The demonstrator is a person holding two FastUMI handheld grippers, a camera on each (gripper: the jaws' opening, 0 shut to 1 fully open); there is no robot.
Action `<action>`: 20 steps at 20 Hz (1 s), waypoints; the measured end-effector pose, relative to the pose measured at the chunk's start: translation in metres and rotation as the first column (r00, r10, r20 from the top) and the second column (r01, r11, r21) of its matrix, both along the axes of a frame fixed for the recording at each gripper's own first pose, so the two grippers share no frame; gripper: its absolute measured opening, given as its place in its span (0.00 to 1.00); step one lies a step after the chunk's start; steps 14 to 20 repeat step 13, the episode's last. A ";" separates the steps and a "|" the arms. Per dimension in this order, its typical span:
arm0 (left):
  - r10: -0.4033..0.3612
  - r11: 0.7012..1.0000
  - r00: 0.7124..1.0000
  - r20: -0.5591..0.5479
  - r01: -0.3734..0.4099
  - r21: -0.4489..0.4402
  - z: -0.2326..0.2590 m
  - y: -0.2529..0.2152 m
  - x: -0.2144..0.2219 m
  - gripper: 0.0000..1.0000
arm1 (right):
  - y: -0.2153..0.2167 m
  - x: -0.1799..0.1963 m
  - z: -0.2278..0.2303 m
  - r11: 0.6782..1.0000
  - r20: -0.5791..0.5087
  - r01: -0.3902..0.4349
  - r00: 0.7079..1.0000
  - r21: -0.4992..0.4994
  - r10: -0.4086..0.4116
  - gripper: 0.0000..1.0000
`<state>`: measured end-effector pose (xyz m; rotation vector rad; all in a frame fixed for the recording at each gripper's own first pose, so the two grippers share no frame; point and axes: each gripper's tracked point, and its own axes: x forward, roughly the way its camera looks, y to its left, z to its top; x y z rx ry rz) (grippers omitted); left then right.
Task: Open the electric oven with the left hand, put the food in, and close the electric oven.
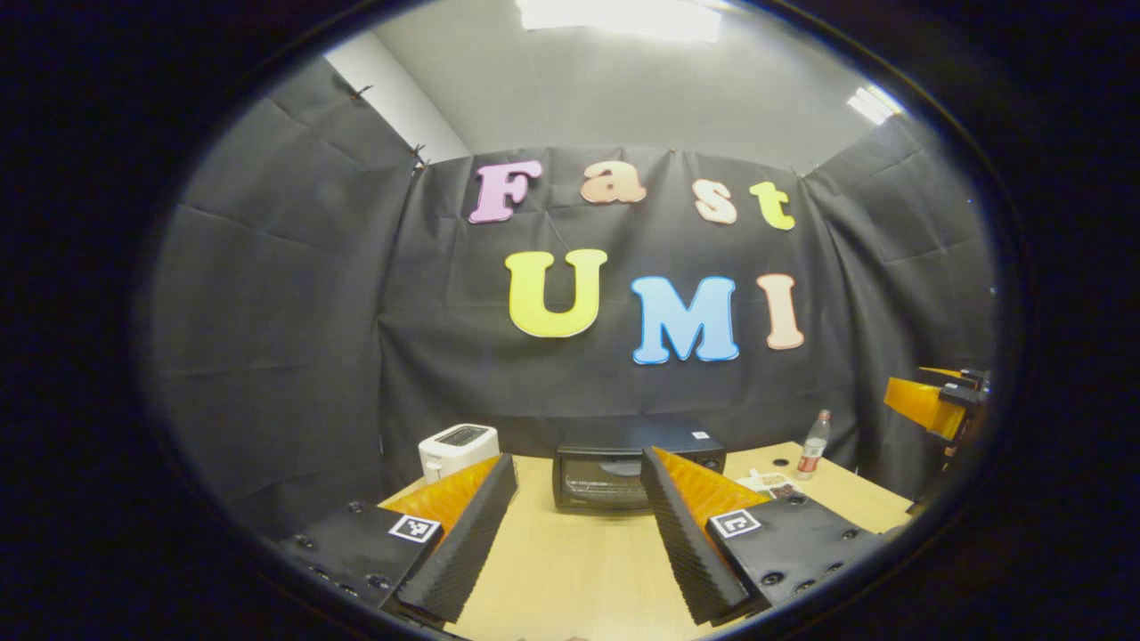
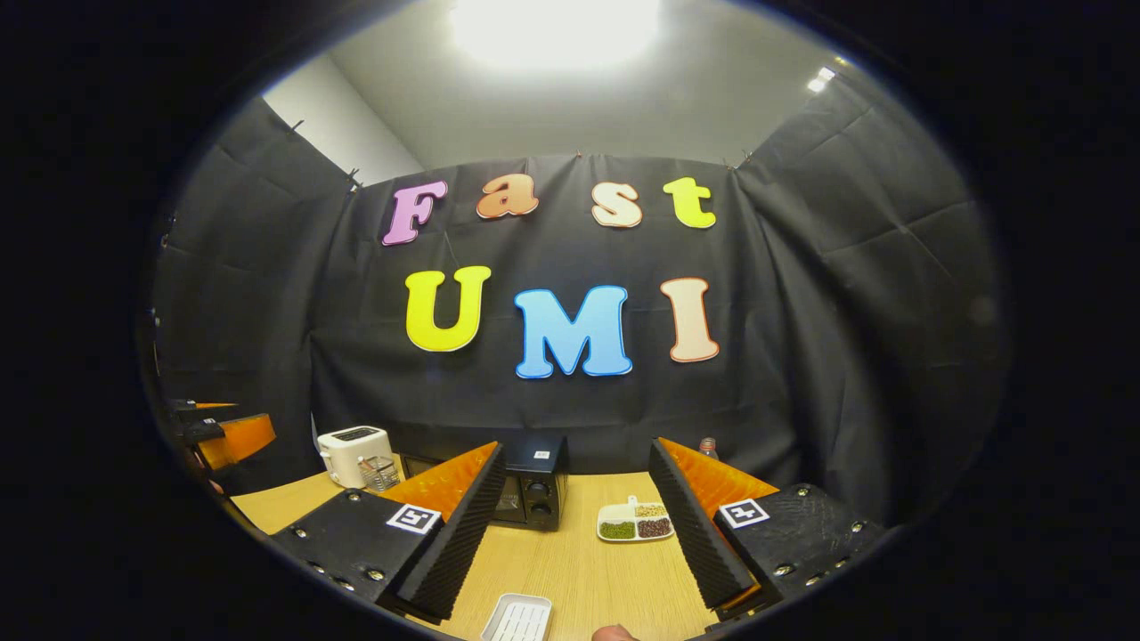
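A black electric oven (image 1: 623,467) stands at the back of the wooden table, its glass door closed; in the right gripper view the oven (image 2: 525,491) shows its knobs, partly hidden by a finger. My left gripper (image 1: 579,534) is open, well short of the oven, with nothing between its fingers. My right gripper (image 2: 579,543) is open too, above the table. A white divided dish of food (image 2: 636,523) lies right of the oven. The right gripper (image 1: 935,405) also shows at the far right of the left gripper view, and the left gripper (image 2: 227,436) at the far left of the right gripper view.
A white toaster (image 1: 458,449) stands left of the oven, with a small wire basket (image 2: 378,473) beside it. A plastic bottle (image 1: 811,445) stands at the back right. A white ribbed tray (image 2: 517,618) lies near the front edge of the table (image 1: 579,570).
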<state>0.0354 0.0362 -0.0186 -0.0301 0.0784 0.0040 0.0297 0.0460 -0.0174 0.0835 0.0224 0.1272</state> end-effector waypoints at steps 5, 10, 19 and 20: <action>-0.012 1.000 1.000 0.024 0.012 0.005 0.007 0.010 -0.016 0.98 | 0.012 -0.013 -0.001 1.000 0.006 0.004 1.000 0.012 -0.004 0.98; -0.001 1.000 1.000 0.030 0.001 0.017 0.011 0.019 -0.026 0.97 | 0.017 -0.015 0.004 1.000 0.016 -0.005 1.000 0.008 0.005 0.98; 0.009 1.000 1.000 0.021 -0.009 0.001 0.005 0.023 -0.029 0.97 | 0.020 -0.014 0.011 1.000 0.029 -0.009 1.000 0.012 0.009 0.98; 0.009 1.000 1.000 0.021 -0.009 0.001 0.005 0.023 -0.029 0.97 | 0.020 -0.014 0.011 1.000 0.029 -0.009 1.000 0.012 0.009 0.98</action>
